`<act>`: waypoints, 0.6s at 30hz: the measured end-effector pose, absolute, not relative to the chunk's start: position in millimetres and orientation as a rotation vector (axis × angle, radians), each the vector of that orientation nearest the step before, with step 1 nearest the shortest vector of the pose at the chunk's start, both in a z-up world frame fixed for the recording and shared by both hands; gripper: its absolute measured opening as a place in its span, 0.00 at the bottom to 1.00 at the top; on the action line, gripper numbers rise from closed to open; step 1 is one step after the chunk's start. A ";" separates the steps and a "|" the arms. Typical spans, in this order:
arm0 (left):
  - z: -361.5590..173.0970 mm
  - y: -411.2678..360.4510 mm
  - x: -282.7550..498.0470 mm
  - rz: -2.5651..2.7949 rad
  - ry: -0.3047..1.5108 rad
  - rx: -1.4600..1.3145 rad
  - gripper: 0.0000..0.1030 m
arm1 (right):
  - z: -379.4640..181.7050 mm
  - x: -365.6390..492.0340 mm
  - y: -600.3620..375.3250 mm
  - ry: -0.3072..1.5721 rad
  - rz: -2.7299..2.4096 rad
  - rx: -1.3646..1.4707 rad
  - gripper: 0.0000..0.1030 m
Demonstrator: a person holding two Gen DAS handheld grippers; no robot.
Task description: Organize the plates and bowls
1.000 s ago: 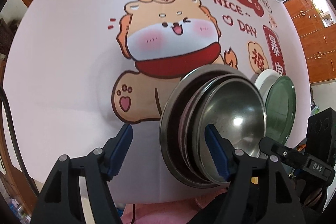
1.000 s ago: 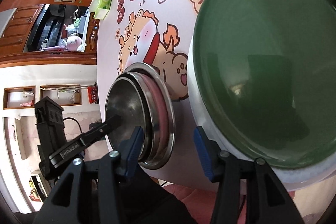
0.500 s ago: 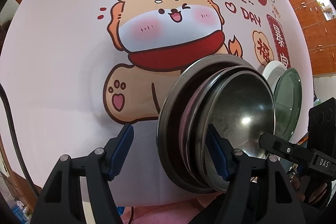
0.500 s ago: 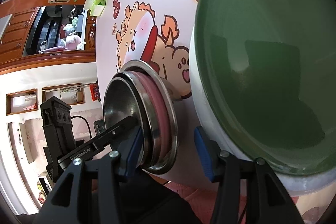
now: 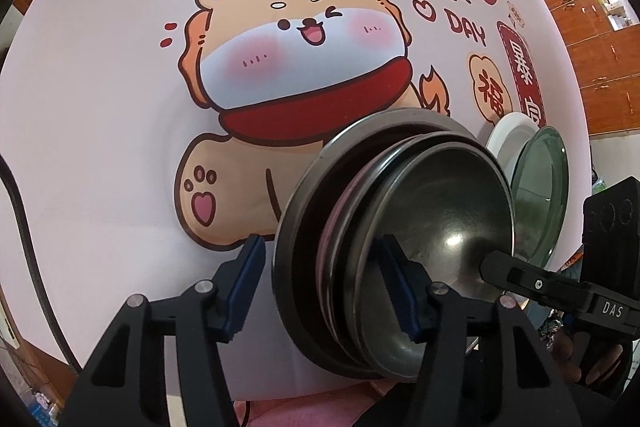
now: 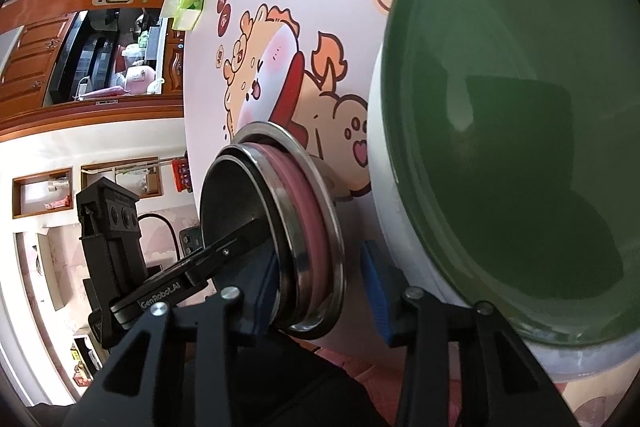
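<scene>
Left claw (image 5: 324, 287) half open and just been closing, straddling the near rim of the bowl stack (image 5: 400, 247), pads not clearly pressing yet. Right claw (image 6: 320, 291) also closing, rim of the stack between its pads, nothing gripped. Stack near the table (image 5: 100, 107) edge, green plate (image 6: 520, 127) on white plate (image 6: 396, 211) just beside. Probably best to pinch all rims together, then lift level.

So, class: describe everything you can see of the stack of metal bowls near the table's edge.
The stack of metal bowls is three nested, shiny steel bowls with a pink one sandwiched between them. It stands upright on the cartoon tablecloth, left of the green plate. The left gripper, whose jaws have just been closing, straddles its near rims; the right gripper straddles them too.
</scene>
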State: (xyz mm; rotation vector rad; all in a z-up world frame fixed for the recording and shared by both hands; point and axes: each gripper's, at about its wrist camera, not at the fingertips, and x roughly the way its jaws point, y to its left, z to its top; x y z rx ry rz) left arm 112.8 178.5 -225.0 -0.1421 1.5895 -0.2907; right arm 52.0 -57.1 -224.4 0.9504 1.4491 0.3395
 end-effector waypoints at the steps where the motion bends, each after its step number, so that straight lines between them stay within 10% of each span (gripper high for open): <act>1: -225.0 177.6 113.2 -0.291 1.588 -0.142 0.54 | -224.2 52.7 -57.1 1.447 0.342 0.950 0.36; 18: -216.5 176.4 113.9 -0.298 1.551 -0.141 0.47 | -217.3 56.2 -53.3 1.405 0.356 0.907 0.28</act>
